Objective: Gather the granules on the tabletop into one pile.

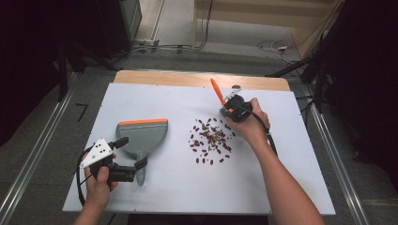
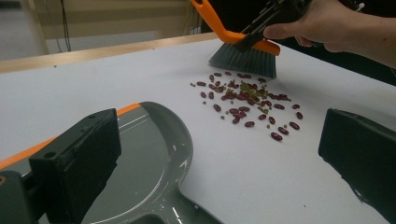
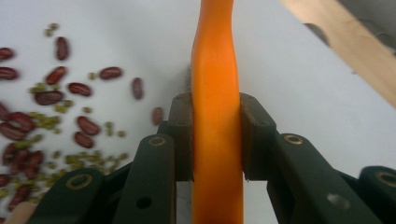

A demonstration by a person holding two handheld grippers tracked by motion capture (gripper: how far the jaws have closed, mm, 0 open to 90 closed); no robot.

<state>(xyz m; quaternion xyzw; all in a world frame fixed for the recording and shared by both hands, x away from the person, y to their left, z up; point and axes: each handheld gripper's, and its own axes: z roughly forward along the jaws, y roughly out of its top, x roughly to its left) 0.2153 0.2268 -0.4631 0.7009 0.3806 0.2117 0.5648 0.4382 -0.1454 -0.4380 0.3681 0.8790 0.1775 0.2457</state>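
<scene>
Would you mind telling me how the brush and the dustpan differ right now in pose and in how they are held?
The brush is clamped by its orange handle in the right gripper, while the dustpan is ungripped: the left gripper stands open around its handle. The brush is raised at a tilt behind the beans; the dustpan lies flat on the table to their left. Both are grey with orange parts.

Dustpan (image 1: 143, 137) lies left on the table (image 1: 155, 101) — beans (image 1: 211, 138) scattered right of it, brush (image 1: 224, 101) just behind them.
</scene>
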